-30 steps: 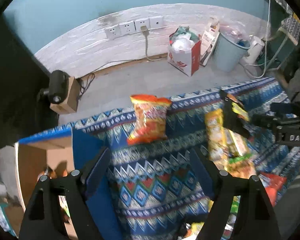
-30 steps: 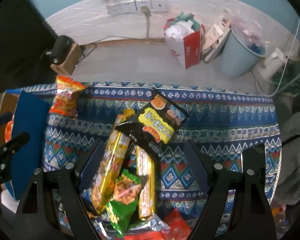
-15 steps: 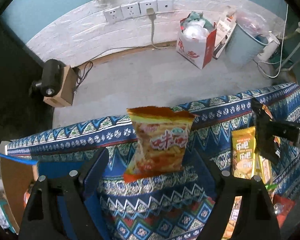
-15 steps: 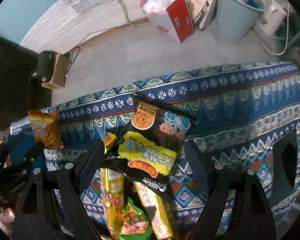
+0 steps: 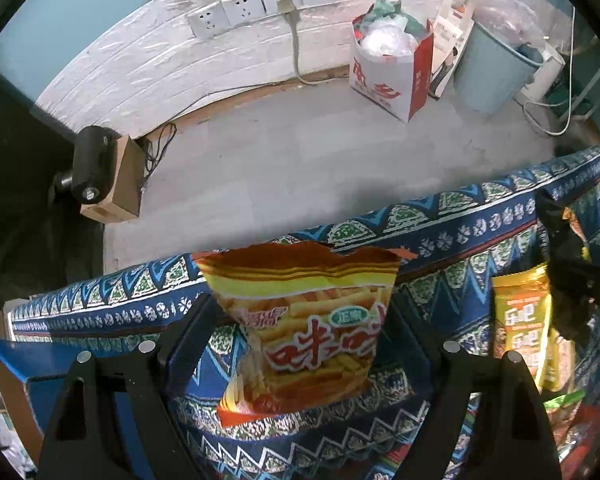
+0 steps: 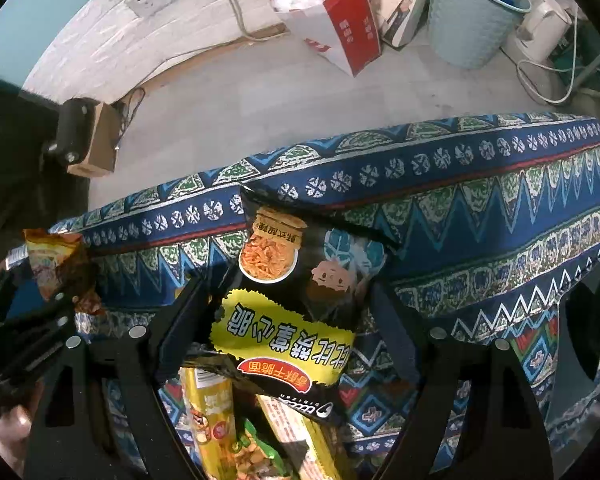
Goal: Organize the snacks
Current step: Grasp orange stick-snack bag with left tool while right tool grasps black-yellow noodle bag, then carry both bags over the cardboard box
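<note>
Near: left gripper (image 5: 300, 344), fingers apart, straddling an orange fries bag (image 5: 312, 332) lying on the patterned cloth (image 5: 460, 248). Right gripper (image 6: 288, 320), fingers apart, straddling a black noodle-snack bag (image 6: 300, 304) topping the snack pile (image 6: 236, 432). Sorting is seemingly just beginning. Far: a blue bin (image 6: 468, 16).

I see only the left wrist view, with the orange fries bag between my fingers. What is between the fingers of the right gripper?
Observer: A black snack bag lies on the patterned cloth, between the open fingers of the right gripper.
Operator: Is this bag lying alone?
Observer: No. Its near end lies over the top of a gold packet.
</note>
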The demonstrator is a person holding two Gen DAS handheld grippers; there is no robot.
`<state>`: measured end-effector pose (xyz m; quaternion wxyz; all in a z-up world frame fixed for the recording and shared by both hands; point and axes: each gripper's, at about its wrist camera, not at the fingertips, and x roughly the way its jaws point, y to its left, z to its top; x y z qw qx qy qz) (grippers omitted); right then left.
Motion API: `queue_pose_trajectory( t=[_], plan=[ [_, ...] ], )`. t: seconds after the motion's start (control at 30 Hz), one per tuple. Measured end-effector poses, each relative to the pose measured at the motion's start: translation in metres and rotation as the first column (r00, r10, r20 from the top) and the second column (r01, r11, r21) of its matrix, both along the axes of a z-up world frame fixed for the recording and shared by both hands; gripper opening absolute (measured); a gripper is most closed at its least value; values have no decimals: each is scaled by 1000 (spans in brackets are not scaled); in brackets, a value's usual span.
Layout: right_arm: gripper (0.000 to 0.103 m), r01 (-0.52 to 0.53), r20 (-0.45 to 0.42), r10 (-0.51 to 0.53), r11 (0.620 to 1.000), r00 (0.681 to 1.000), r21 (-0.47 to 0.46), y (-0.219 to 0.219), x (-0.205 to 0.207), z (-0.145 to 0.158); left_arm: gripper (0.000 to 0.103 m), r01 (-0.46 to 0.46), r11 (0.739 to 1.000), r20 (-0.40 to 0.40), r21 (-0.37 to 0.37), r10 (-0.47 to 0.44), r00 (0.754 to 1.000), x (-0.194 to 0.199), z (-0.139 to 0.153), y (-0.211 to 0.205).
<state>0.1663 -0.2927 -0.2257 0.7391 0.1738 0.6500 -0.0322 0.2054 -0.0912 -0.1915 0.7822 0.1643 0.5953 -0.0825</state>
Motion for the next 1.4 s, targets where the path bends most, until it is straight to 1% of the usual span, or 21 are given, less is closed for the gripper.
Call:
queue_pose_trajectory(
  t=[0.03,0.07,0.1,0.13,0.17,0.27,0.33,0.43,0.63,0.87,1.07,1.4],
  plan=[
    [81,-6,2,6,1000,1000,-2,1,-1,0,85,3,1000,6,2,-3,1000,0,-1,0],
    [81,-16,5,16,1000,1000,-5,1,-1,0,79,7,1000,11,0,-7,1000,-1,-1,0],
    [81,-21,8,21,1000,1000,-6,1,-2,1,64,13,1000,16,1,-13,1000,-1,-1,0],
    [79,-26,15,26,1000,1000,-7,1,-3,1,57,19,1000,15,12,-19,1000,-1,-2,-1],
    [76,-29,19,29,1000,999,-6,1,-4,1,54,25,1000,14,8,-25,1000,-1,-1,-1],
    [73,-40,35,40,999,999,7,-2,-5,2,40,40,999,29,28,-41,999,-5,1,-4],
    [73,-56,45,56,998,997,0,-3,-7,2,39,58,997,34,43,-60,998,-10,2,-6],
    [72,-74,63,76,997,995,-38,-5,-11,5,38,67,996,39,64,-70,997,-15,5,-6],
    [72,-122,105,138,982,985,-146,-3,-18,21,38,68,996,39,56,-71,997,-29,17,-2],
    [72,-174,147,211,957,966,-233,5,-33,41,38,64,997,61,42,-67,996,-48,40,8],
    [72,-210,185,275,928,944,-306,20,-48,64,38,35,999,77,1,-35,996,-68,67,18],
    [72,-240,267,342,905,901,-352,40,-78,108,38,36,998,136,-53,-29,990,-113,109,31]
  ],
)
